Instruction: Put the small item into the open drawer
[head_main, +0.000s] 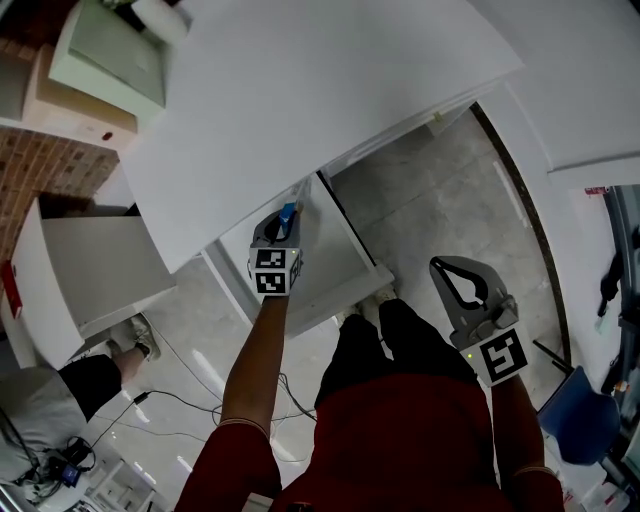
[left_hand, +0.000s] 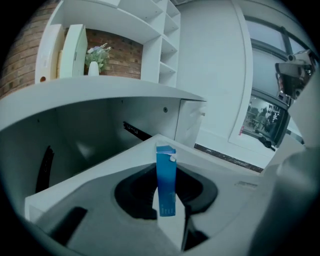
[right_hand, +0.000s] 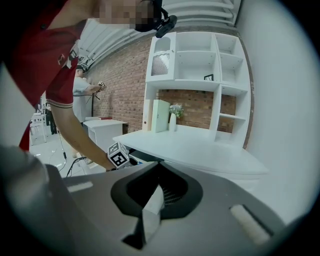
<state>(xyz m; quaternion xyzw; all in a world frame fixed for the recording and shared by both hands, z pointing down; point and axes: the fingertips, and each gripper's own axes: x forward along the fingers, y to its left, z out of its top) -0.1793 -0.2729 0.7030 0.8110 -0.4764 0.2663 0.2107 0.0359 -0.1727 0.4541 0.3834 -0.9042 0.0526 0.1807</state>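
Observation:
The small item (head_main: 288, 213) is a slim blue box, and my left gripper (head_main: 292, 205) is shut on it. In the left gripper view the blue box (left_hand: 166, 185) stands upright between the jaws of that gripper (left_hand: 161, 145), its top sticking out past them. This gripper hovers over the open white drawer (head_main: 345, 298), which is pulled out from under the white desk top (head_main: 300, 80). My right gripper (head_main: 447, 264) hangs apart to the right above the floor, shut and empty. Its own view shows the right gripper (right_hand: 159, 170) with jaws together.
A second white pulled-out unit (head_main: 95, 270) stands at the left, with another person's leg and shoe (head_main: 138, 338) beside it. Cables (head_main: 190, 400) lie on the floor. A blue chair (head_main: 580, 415) is at the lower right. A white shelf unit (right_hand: 200, 75) rises behind the desk.

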